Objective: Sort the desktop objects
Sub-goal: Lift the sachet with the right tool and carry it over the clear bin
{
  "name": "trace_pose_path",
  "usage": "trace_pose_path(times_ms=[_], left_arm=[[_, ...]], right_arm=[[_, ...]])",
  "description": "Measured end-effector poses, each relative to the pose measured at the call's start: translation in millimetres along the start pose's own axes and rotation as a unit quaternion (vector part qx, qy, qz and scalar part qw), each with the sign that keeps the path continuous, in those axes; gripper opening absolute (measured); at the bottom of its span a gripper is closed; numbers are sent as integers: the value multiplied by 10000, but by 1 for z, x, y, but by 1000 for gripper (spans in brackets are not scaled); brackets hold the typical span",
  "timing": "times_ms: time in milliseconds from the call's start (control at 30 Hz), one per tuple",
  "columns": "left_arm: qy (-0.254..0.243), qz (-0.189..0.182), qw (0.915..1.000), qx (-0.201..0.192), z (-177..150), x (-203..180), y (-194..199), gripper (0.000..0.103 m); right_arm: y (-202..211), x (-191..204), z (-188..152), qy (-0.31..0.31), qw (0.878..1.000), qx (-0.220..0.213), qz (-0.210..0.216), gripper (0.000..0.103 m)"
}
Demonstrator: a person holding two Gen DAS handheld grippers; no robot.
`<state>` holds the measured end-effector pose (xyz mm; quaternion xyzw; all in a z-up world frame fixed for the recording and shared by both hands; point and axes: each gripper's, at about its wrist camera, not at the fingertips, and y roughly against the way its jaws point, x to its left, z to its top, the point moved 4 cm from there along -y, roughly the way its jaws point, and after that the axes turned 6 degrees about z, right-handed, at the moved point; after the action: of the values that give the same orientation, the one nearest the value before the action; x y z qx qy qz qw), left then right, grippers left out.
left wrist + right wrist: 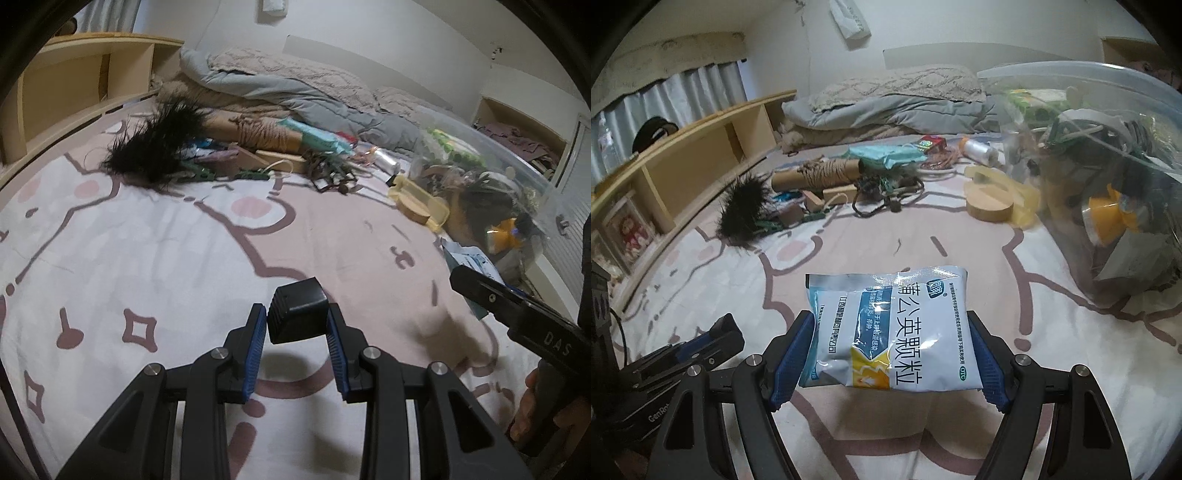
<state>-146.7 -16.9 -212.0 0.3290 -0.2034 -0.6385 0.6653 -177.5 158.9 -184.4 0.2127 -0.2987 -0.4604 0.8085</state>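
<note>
A small black block [298,301], like a plug adapter, is clamped between the blue pads of my left gripper [296,321], which is shut on it above the pink and white bedsheet [147,240]. My right gripper [890,321] is shut on a white and blue medicine packet [905,332], held flat by its two side edges above the sheet. In the left wrist view the right gripper [476,286] comes in from the right with a corner of the packet [471,260] showing. The left gripper [726,330] shows at the lower left of the right wrist view.
A clear plastic bin [1145,122] holding several items stands at the right. Across the sheet lie a black feather tuft [159,147], a twine-wrapped cardboard tube [820,173], a wooden disc [990,208] and a white spool [979,149]. A wooden shelf [701,158] runs along the left; folded quilts lie behind.
</note>
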Motion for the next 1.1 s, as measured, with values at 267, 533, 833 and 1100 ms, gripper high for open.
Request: trace_pose_path(times_ms=[267,533,833,1100], left_arm=[[-2,-232,9996,-148,19,-18,17,33],[-114,-546,9975,-429,55,-51,39,33],[-249,-1003,9915,-788,104,-95,62,33],[-525,-1341,9845,-1000,142,-142,69,33]], right_arm=[[33,0,23,193,9992,-351,92,79],[77,-2,63,280,9948,-943,260,79],[121,-13,120,243,9851,-1681,255,80],[140,-37,161,159,9756,-2190,38,79]])
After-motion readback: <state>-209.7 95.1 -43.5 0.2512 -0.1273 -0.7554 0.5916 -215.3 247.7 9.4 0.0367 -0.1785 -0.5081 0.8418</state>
